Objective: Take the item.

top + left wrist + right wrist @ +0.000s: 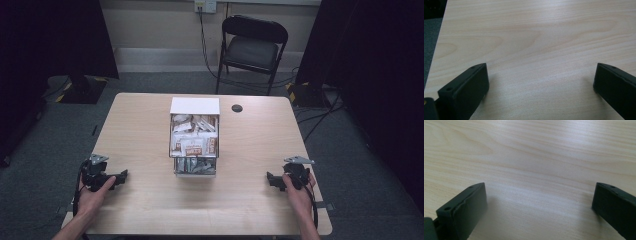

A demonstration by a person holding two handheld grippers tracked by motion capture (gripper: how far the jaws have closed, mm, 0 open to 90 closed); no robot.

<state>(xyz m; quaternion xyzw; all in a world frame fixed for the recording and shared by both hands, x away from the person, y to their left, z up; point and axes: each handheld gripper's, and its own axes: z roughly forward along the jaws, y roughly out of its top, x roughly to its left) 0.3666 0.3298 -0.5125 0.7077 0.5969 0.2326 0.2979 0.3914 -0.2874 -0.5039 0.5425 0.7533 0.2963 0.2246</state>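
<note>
Left hand-held gripper (121,176) rests on the counter (140,130) near its left front corner, jaws spread wide, nothing between them. Right hand-held gripper (270,179) mirrors it at the right front, likewise released and empty. Both point inward at the box (194,106), mid-counter, well apart from either. It looks like a small drawer unit pulled open, packets (193,145) stacked inside.

Judgement: approach not yet begun. Bring one hand-held gripper in low to steady the box; the other picks from above.

Packet print too small to read.
</note>
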